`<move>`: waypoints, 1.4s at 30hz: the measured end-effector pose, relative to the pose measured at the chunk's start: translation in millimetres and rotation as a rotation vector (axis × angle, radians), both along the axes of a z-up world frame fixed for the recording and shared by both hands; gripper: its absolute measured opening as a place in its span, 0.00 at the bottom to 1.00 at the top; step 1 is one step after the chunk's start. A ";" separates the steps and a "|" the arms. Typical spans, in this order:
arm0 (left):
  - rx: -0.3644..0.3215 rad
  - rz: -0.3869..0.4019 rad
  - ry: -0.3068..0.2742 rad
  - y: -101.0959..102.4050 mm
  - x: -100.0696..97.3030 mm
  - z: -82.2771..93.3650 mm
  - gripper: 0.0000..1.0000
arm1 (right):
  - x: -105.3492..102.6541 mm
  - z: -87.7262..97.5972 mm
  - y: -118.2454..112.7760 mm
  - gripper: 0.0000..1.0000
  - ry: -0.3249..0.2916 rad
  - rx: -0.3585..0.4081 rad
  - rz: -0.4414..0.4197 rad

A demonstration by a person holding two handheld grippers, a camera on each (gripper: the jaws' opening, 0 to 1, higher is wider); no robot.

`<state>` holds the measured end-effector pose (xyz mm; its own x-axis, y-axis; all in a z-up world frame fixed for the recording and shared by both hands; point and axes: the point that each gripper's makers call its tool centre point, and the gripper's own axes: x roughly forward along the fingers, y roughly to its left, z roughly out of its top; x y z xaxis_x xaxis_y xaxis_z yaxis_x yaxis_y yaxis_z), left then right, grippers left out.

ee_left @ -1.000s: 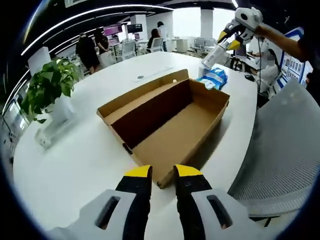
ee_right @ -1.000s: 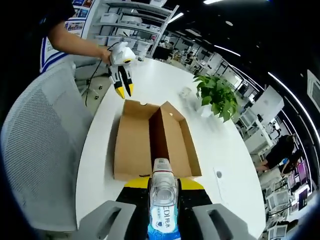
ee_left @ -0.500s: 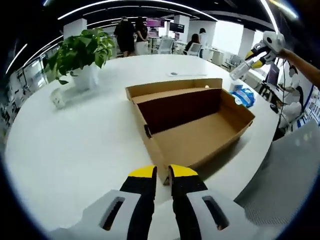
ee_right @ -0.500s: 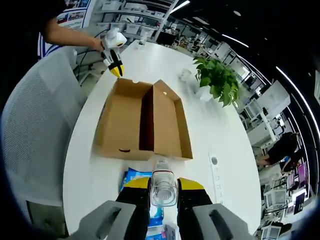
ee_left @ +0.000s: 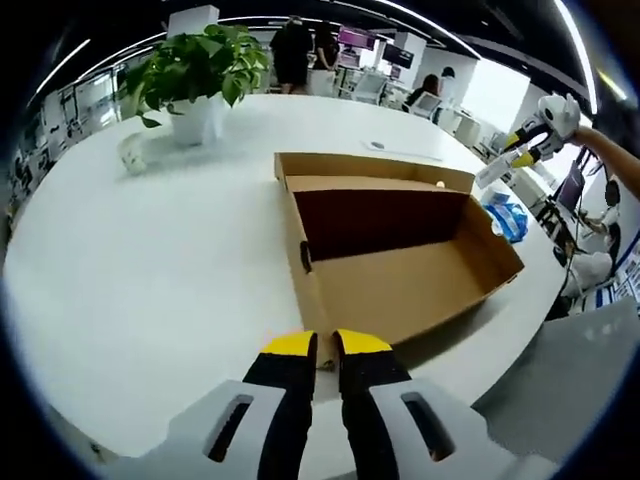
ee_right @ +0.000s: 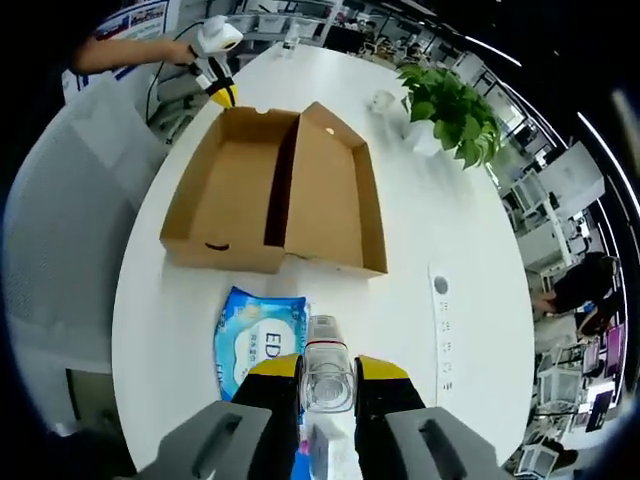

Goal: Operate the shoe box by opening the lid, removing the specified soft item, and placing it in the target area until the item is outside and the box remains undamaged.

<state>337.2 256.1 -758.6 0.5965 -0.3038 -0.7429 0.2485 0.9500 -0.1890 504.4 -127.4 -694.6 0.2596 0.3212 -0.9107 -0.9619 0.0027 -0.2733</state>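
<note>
The box [ee_right: 275, 200] lies open on the white surface [ee_right: 440, 230], nothing in it. The right tongs [ee_right: 326, 365] grip a clear bottle [ee_right: 326, 372] above a blue wipes pack [ee_right: 258, 340] beside the box. The left tongs [ee_left: 314, 347] are clenched on nothing at the box's near corner.

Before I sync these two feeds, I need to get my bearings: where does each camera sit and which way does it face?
Left gripper view: rides the left gripper, low at the table edge, facing the open shoe box and the plant; the right gripper shows far right.
Right gripper view: rides the right gripper, high at the opposite side, looking down on the wipes pack and box; the left gripper shows beyond.
Shared: box, plant, white table, pack.
</note>
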 end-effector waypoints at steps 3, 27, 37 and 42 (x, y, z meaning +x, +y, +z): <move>0.003 0.018 0.023 0.4 0.8 -3.1 0.04 | 4.6 -9.8 -4.6 0.15 0.024 -0.046 0.005; 0.036 0.034 0.072 0.1 -1.7 -8.2 0.03 | 26.4 -62.3 -18.1 0.16 0.133 -0.197 -0.023; 0.021 0.044 0.069 1.4 -1.5 -8.7 0.03 | 27.9 -69.5 -17.7 0.16 0.147 -0.225 -0.023; 0.017 0.047 0.070 2.2 -1.1 -9.1 0.03 | 28.3 -71.5 -18.1 0.16 0.157 -0.241 -0.017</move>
